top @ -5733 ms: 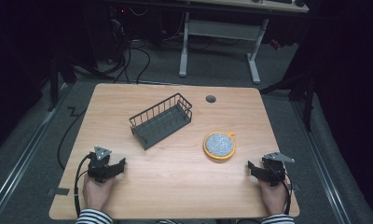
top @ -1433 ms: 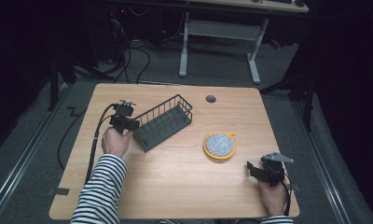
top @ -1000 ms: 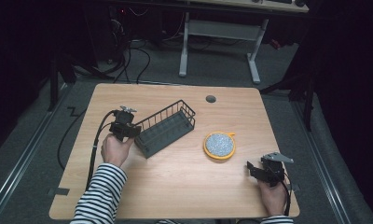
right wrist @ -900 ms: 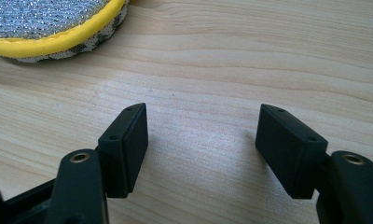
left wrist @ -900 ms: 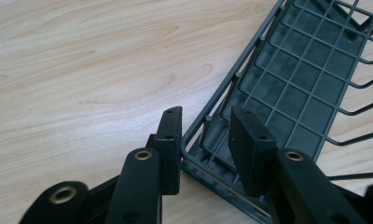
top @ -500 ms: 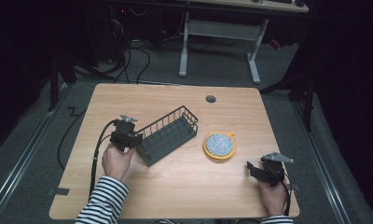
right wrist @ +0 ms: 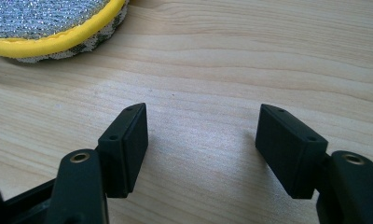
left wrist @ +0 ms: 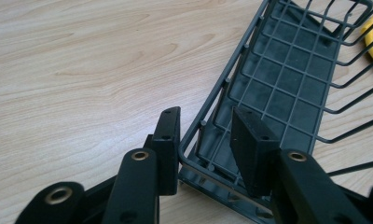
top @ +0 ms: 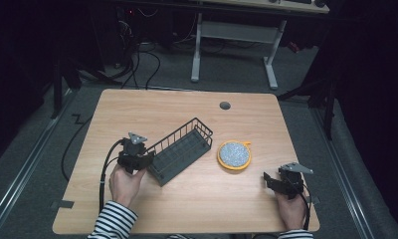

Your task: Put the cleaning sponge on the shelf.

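A dark wire basket (top: 181, 149) lies slantwise on the wooden table (top: 152, 107), left of centre. My left gripper (top: 147, 158) holds the basket's near-left corner. In the left gripper view one jaw is outside the wire wall (left wrist: 231, 74) and the other inside, so the left gripper (left wrist: 203, 135) is shut on it. A round scouring pad (top: 234, 154) with a yellow rim and silver top rests right of the basket. My right gripper (top: 272, 181) stands open near the table's front right. The right gripper (right wrist: 201, 140) points at bare wood, with the pad (right wrist: 49, 23) ahead at upper left.
A grey cable grommet (top: 225, 105) sits in the table's far side. A second desk's white legs (top: 197, 45) stand on the floor beyond. Cables trail off the table's left edge (top: 77, 149).
My left gripper went from the front left to the basket's left end, took hold of it, and has dragged it nearer and turned it. The right gripper and the pad have stayed put.
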